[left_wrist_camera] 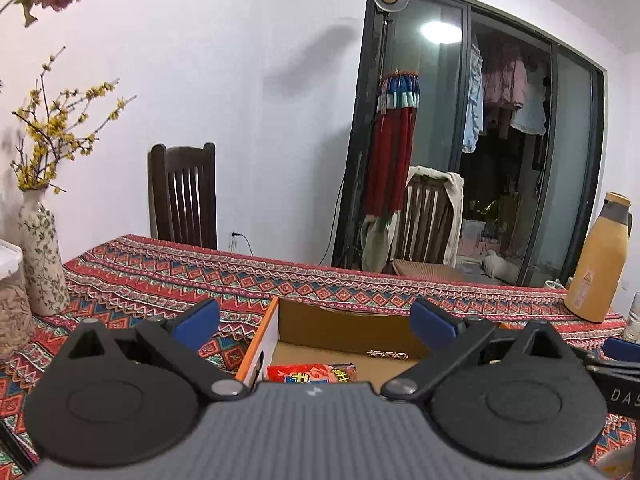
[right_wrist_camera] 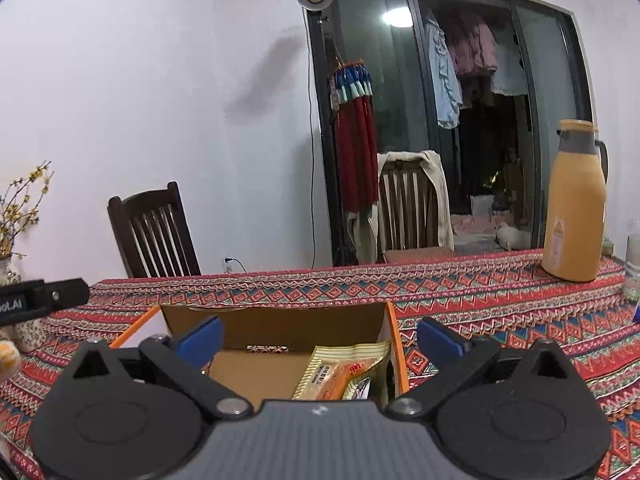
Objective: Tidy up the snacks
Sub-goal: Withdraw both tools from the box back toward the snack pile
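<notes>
An open cardboard box with an orange rim stands on the patterned tablecloth. In the left wrist view it holds a red snack packet and a small patterned bar. My left gripper is open and empty above the box's left side. In the right wrist view the same box holds a yellow-orange snack packet leaning at its right wall and the patterned bar. My right gripper is open and empty over the box.
An orange thermos jug and a glass stand at the table's right. A flowered vase and a jar stand at the left. Wooden chairs stand behind the table.
</notes>
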The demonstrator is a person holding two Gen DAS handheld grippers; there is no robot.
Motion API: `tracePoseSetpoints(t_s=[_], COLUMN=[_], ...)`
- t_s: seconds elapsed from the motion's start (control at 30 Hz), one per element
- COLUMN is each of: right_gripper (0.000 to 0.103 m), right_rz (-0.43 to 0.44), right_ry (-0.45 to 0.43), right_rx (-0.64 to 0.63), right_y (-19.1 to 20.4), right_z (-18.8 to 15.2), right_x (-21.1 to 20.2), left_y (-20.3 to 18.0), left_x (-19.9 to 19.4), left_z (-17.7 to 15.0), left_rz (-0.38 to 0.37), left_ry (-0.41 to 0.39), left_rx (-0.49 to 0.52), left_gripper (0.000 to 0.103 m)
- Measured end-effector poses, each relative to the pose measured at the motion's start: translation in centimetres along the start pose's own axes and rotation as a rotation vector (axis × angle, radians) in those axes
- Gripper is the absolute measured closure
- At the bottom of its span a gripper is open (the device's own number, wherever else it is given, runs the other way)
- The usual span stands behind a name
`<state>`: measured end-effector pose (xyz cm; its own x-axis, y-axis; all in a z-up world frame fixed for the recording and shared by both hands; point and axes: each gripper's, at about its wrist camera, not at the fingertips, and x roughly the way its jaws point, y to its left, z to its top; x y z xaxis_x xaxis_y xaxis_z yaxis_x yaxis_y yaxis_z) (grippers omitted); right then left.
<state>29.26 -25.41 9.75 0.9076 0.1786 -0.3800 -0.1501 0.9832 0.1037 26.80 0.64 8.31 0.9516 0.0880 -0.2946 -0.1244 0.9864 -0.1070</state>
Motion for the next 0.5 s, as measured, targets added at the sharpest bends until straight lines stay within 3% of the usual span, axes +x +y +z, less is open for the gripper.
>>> tracePoseSetpoints(t_s=[0.5], right_gripper=[0.000], right_rz=[0.033], right_ry=[-0.030], right_rx=[-0.023], right_y=[1.3], right_z=[-2.6], right_x=[-8.0], left_y=[0.7], left_x=[-7.8], left_z=[-2.0], left_rz=[-0.031], left_ry=[-0.015], left_rx=[0.030], left_gripper=[0.000])
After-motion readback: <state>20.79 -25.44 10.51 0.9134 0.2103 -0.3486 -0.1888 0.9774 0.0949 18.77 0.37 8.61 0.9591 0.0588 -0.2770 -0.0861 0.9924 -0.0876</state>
